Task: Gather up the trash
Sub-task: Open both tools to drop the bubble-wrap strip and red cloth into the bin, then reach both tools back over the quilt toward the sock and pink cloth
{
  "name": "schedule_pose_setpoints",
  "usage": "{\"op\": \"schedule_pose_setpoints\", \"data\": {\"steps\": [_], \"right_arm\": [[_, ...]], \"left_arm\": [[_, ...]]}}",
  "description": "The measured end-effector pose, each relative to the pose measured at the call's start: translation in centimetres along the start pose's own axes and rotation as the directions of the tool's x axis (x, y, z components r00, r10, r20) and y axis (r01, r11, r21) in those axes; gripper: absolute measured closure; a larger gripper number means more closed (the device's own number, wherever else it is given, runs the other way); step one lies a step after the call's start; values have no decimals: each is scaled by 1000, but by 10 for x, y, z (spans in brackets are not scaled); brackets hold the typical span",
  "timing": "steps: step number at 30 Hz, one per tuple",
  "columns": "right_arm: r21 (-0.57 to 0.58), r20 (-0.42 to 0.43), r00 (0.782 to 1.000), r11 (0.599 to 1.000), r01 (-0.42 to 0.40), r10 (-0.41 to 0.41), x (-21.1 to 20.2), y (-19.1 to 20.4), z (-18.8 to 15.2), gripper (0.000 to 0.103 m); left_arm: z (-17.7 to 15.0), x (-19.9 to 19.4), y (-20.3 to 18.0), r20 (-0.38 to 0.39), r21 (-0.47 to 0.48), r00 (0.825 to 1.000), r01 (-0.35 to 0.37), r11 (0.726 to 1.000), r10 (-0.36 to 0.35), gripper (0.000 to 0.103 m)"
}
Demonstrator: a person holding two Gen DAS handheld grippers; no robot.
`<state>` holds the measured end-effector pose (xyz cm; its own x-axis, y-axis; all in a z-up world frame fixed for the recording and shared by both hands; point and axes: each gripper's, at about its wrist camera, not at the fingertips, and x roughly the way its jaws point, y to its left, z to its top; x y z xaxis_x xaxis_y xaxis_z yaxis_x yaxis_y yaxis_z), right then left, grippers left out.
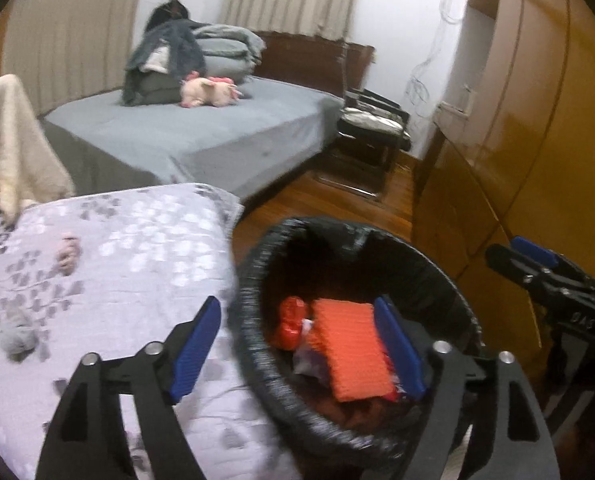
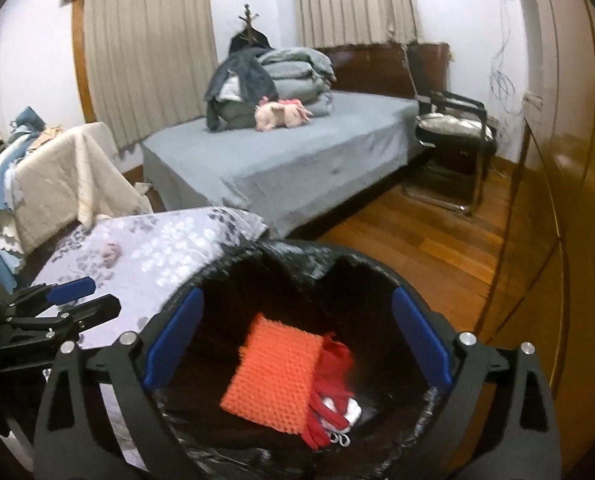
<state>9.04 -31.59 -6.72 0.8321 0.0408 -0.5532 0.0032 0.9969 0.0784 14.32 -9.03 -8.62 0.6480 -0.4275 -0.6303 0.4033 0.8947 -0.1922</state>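
Observation:
A round trash bin (image 1: 253, 320) lined with a black bag stands beside a floral-quilted mattress (image 1: 129, 248). Inside lie an orange bumpy pad (image 1: 353, 356) and red trash (image 1: 293, 320); both show in the right wrist view, the pad (image 2: 275, 372) and the red pieces (image 2: 329, 392). My left gripper (image 1: 297, 344) is open and empty, straddling the bin's near-left rim. My right gripper (image 2: 297, 340) is open and empty above the bin (image 2: 297, 256). A pink crumpled scrap (image 1: 67, 254) and a grey wad (image 1: 15, 336) lie on the quilt.
A bed (image 1: 201, 128) with grey sheet, folded blankets and a pink plush toy (image 1: 209, 92) stands behind. A black chair (image 1: 373, 120) sits by the wall. A wooden wardrobe (image 1: 517, 140) runs along the right. A cream cloth (image 1: 9, 148) drapes at left. Wooden floor (image 2: 437, 240) lies between.

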Motion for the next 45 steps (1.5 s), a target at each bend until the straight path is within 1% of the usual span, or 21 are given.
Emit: {"op": "schedule_pose_setpoints", "data": {"steps": [5, 10, 14, 18, 25, 30, 33, 38, 41, 45], "right_arm": [[-18, 11, 999, 999, -47, 47, 4, 25, 8, 7], [-44, 6, 995, 994, -103, 103, 16, 59, 14, 7], [-63, -6, 989, 987, -148, 148, 28, 87, 16, 7], [-94, -17, 981, 976, -195, 194, 43, 119, 19, 7], [-125, -36, 969, 961, -248, 245, 72, 166, 25, 7], [-141, -54, 962, 951, -274, 269, 97, 196, 25, 7], [-150, -70, 958, 946, -287, 279, 114, 214, 23, 7], [-166, -104, 956, 943, -288, 274, 140, 235, 17, 7], [-177, -118, 956, 942, -285, 268, 151, 242, 14, 7], [-186, -139, 956, 941, -281, 258, 166, 249, 10, 7]], "left_arm": [[0, -25, 35, 37, -52, 996, -78, 996, 80, 16], [-3, -52, 72, 68, -97, 984, -160, 982, 167, 14], [-7, -70, 101, 80, -129, 967, -229, 965, 240, 12], [-16, -84, 133, 74, -170, 947, -297, 940, 313, 12], [-33, -90, 182, 44, -220, 917, -379, 899, 397, 12], [-44, -84, 213, 16, -239, 900, -419, 876, 435, 12], [-49, -77, 231, 0, -256, 896, -430, 866, 445, 12], [-55, -58, 254, -40, -273, 899, -430, 860, 437, 12], [-58, -43, 265, -67, -278, 903, -426, 861, 425, 12], [-62, -26, 277, -96, -287, 904, -426, 858, 417, 12]]}}
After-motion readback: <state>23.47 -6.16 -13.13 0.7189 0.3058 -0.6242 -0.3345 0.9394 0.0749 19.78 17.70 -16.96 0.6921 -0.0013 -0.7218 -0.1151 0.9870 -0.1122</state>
